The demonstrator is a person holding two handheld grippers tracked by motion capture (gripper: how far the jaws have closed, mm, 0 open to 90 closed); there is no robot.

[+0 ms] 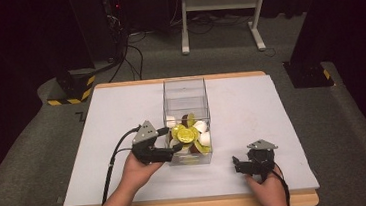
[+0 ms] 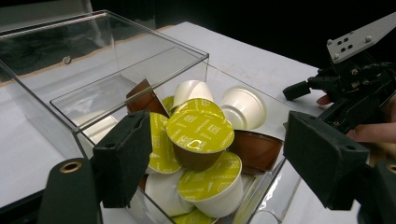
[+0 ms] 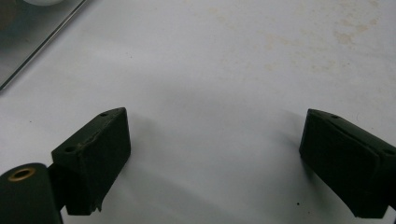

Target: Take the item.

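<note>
A clear plastic box (image 1: 183, 83) stands mid-table with its near end full of coffee capsules (image 1: 188, 135): yellow-green lids, white and brown cups. My left gripper (image 1: 170, 141) is at the box's near left corner, jaws open wide around the pile. In the left gripper view a brown capsule with a yellow-green lid (image 2: 201, 133) lies on top of the heap between the jaws of the left gripper (image 2: 215, 122), and neither pad presses on it. My right gripper (image 1: 237, 164) rests to the right of the box, low over the white table; the right gripper (image 3: 217, 121) is open on nothing.
The box's far half (image 2: 93, 60) holds no capsules. White table cover (image 1: 272, 110) spreads on both sides of the box. The right gripper's grey plate (image 2: 357, 39) shows beyond the box. A box corner (image 3: 28, 28) sits at the right gripper view's upper left.
</note>
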